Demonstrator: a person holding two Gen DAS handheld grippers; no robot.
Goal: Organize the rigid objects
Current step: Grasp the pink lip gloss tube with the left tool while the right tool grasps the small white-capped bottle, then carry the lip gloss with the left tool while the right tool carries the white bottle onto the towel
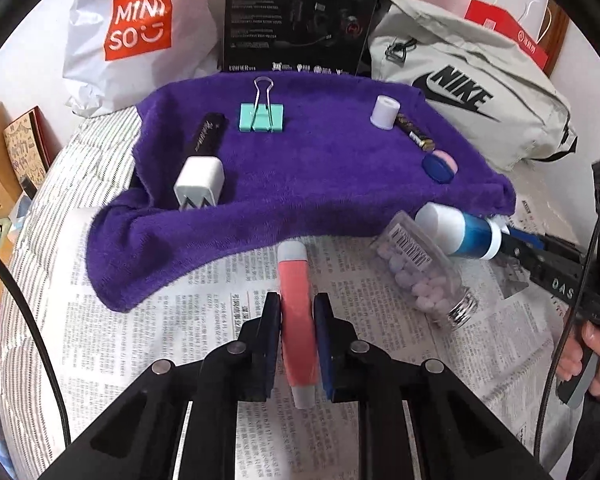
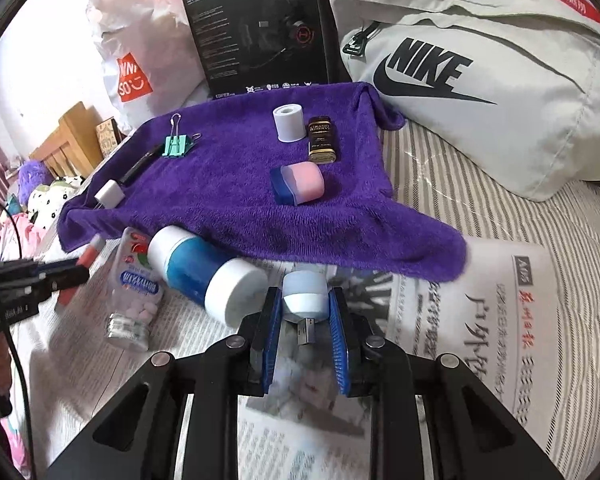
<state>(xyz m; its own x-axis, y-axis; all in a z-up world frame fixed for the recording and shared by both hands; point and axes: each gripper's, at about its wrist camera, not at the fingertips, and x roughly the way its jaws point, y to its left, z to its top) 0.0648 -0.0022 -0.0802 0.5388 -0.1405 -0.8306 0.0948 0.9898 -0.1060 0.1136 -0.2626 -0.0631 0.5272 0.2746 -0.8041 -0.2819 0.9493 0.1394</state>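
Both pairs of jaws are pinching small items above the newspaper (image 1: pixel 204 344). Left gripper (image 1: pixel 297 316): pads pressed on the sides of a coral-pink tube (image 1: pixel 296 300) with pale grey ends, held lengthwise along the fingers. Right gripper (image 2: pixel 303 312): blue pads closed on a small pale-blue USB device (image 2: pixel 304 294), its metal plug pointing back toward the camera.

Just beyond the jaws, on the newspaper at the edge of the purple towel (image 1: pixel 300 176): a clear bottle of white tablets (image 1: pixel 424 268) on its side, and beside it a blue-and-white cylinder (image 2: pixel 206 272), also lying down.

On the towel: a white charger plug (image 1: pixel 200 184), a dark pen-like stick (image 1: pixel 208 132), a mint binder clip (image 1: pixel 262 114), a white roll (image 2: pixel 289 124), a small dark brown bottle (image 2: pixel 321 140), and a pink-and-blue case (image 2: pixel 300 184).

Behind: a black headset box (image 2: pixel 256 28), a white shopping bag (image 1: pixel 136 36) and a grey Nike bag (image 2: pixel 480 80).

Step in hand, as judged: carrying both held items toward the towel, where sorted objects appear to gather. The next move would call for a free patch of towel for each, a low approach, and release without nudging neighbours. The bottle and cylinder remain to be collected.
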